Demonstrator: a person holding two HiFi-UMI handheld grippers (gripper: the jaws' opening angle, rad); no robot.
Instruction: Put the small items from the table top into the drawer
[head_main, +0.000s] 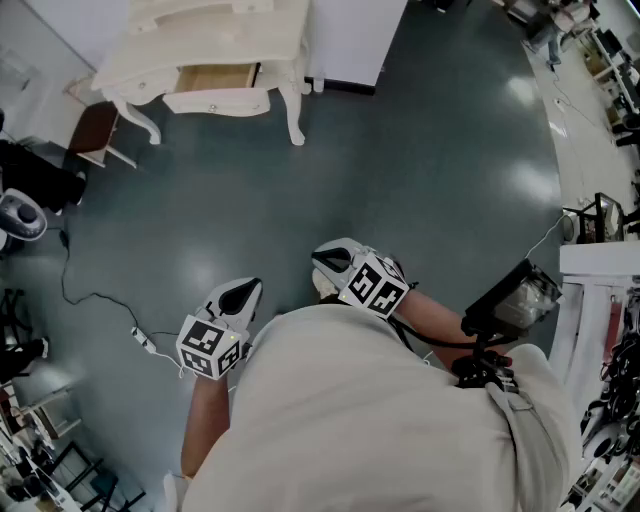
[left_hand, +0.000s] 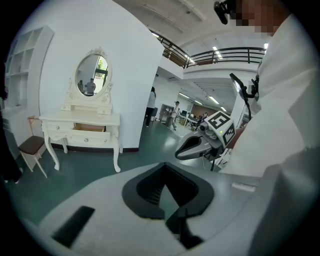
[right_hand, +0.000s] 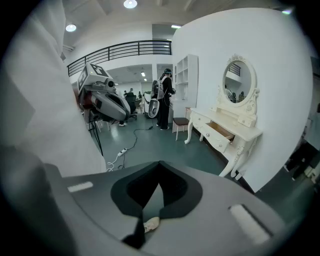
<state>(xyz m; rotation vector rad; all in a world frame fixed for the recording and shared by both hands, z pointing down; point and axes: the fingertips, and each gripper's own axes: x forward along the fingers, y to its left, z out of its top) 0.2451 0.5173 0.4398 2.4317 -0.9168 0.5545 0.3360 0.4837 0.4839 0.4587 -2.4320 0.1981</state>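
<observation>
The white dressing table (head_main: 215, 40) stands far ahead, its middle drawer (head_main: 215, 78) pulled open; it also shows in the left gripper view as the table (left_hand: 82, 120) with the drawer (left_hand: 89, 128), and in the right gripper view as the table (right_hand: 227, 127). Both grippers hang close to the person's body, well away from it. My left gripper (head_main: 245, 290) (left_hand: 167, 200) is shut with nothing between its jaws. My right gripper (head_main: 325, 262) (right_hand: 150, 200) is shut, and a small pale item (right_hand: 151, 223) sits pinched between its jaws.
A brown stool (head_main: 95, 130) stands left of the dressing table. A cable with a power strip (head_main: 140, 338) lies on the green floor to my left. An oval mirror (left_hand: 91, 75) tops the table. Racks and equipment (head_main: 600, 300) crowd the right side.
</observation>
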